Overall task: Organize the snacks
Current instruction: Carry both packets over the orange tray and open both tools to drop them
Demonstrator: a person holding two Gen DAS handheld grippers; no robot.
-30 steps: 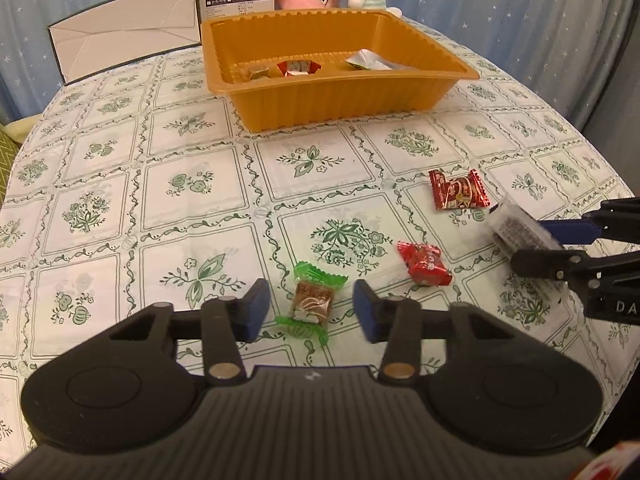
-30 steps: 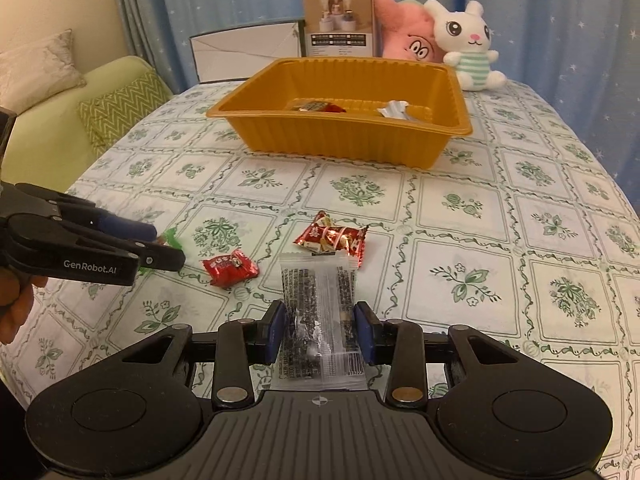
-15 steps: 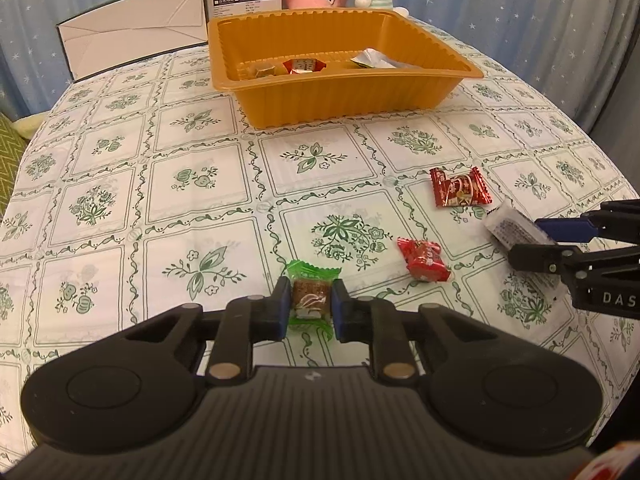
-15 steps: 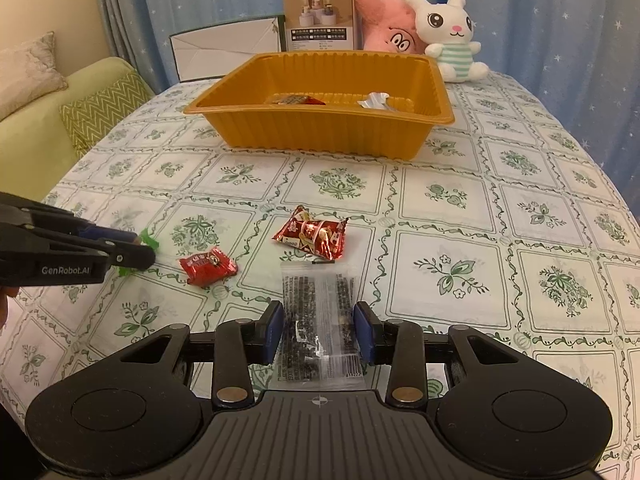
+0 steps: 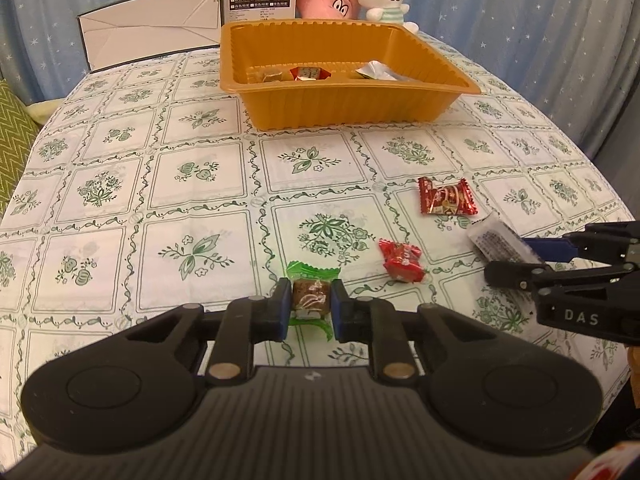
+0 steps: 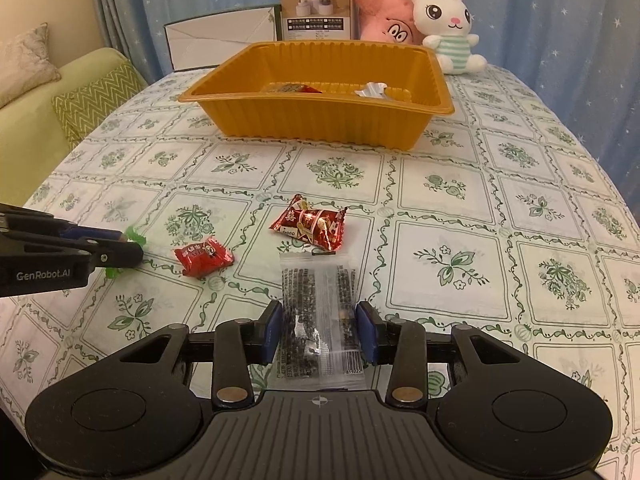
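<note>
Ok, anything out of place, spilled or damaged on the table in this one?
Nothing damaged or spilled. Two red-wrapped snacks, one small and one larger, lie loose on the tablecloth, outside the orange tray. The left hand-held gripper grips a green-wrapped candy; the right hand-held gripper grips a clear packet.

Right gripper point(image 6: 319, 330) clamped on the clear printed packet point(image 6: 318, 312), blue pads pressing both edges. Ahead on the floral tablecloth point(image 6: 460, 216) lie a large red wrapper point(image 6: 309, 227) and a small red candy point(image 6: 203, 258). Left gripper point(image 6: 120, 245) reaches in low, pinching the green candy point(image 6: 134, 237). Orange tray point(image 6: 320, 120) beyond, wrappers inside
</note>
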